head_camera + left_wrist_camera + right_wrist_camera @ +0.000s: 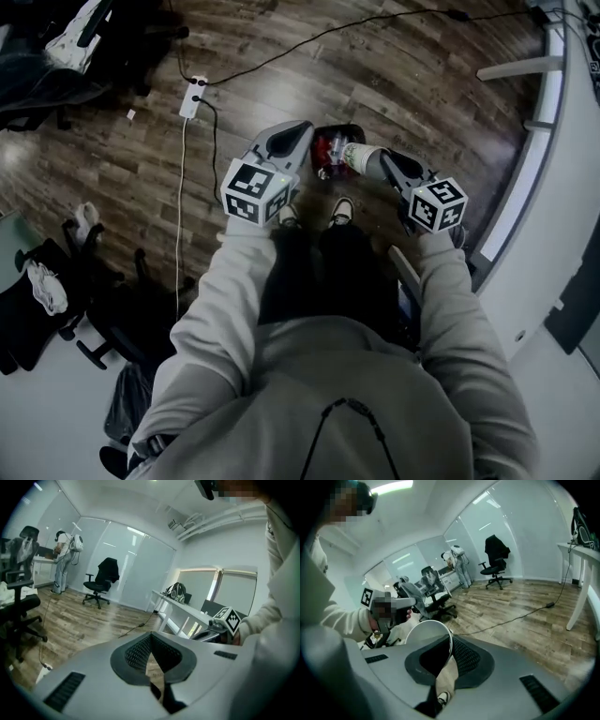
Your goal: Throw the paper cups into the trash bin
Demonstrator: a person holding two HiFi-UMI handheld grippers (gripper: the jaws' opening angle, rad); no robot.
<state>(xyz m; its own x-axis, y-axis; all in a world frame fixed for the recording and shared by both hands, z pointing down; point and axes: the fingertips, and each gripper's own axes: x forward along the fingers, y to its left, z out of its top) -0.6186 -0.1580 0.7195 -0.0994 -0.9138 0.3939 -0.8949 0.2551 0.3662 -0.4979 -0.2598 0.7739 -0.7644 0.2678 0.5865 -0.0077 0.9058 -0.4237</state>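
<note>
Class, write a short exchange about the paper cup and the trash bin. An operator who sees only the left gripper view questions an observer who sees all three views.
Operator: My left gripper looks shut and empty. Where is the cup?
Observer: The right gripper pinches the paper cup by its wall.
Operator: And the bin?
Observer: In the head view the trash bin sits just beyond the person's shoes, and the cup overlaps its right edge.

Dark wood-plank floor (394, 84), with a white power strip (193, 97) at 11 o'clock. 1 black office chair (99, 584) stands before frosted glass walls (136, 569). A white desk (553, 187) runs along at 3 o'clock.
</note>
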